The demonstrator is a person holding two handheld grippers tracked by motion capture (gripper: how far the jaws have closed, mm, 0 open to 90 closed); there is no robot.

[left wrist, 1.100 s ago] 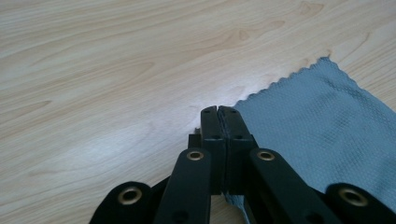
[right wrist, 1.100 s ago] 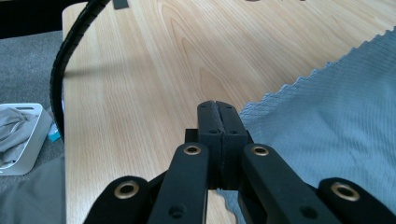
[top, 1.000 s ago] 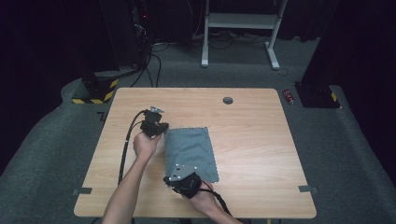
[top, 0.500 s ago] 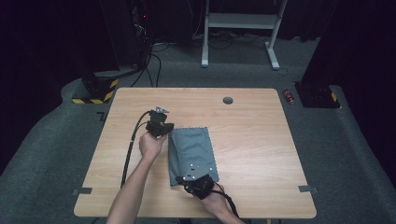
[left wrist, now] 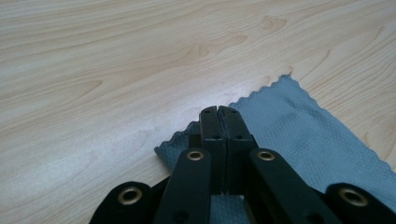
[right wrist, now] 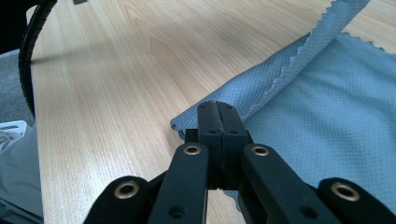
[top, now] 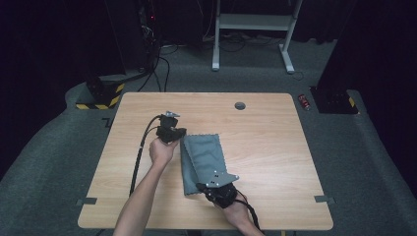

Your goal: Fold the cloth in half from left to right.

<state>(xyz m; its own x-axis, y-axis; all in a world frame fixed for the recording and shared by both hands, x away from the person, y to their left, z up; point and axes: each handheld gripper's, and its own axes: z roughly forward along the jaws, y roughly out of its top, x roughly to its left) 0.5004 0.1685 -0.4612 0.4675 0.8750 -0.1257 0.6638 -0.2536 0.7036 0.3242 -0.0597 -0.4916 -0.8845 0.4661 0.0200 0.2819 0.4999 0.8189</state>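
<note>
Both pairs of jaws are pressed together on corners of a grey cloth (top: 202, 160) lying near the middle of a wooden table (top: 275, 147). The left gripper (left wrist: 218, 111) pinches the cloth's corner at about 11 o'clock, the right gripper (right wrist: 217, 106) its folded edge at about 7 o'clock. The cloth's left side is doubled over itself. A black cable (top: 140, 152) trails from the left hand (top: 162, 151) toward 6 o'clock.

The cloth's (left wrist: 299, 135) pinched corner is hidden under the left tongs (left wrist: 218, 112).
</note>
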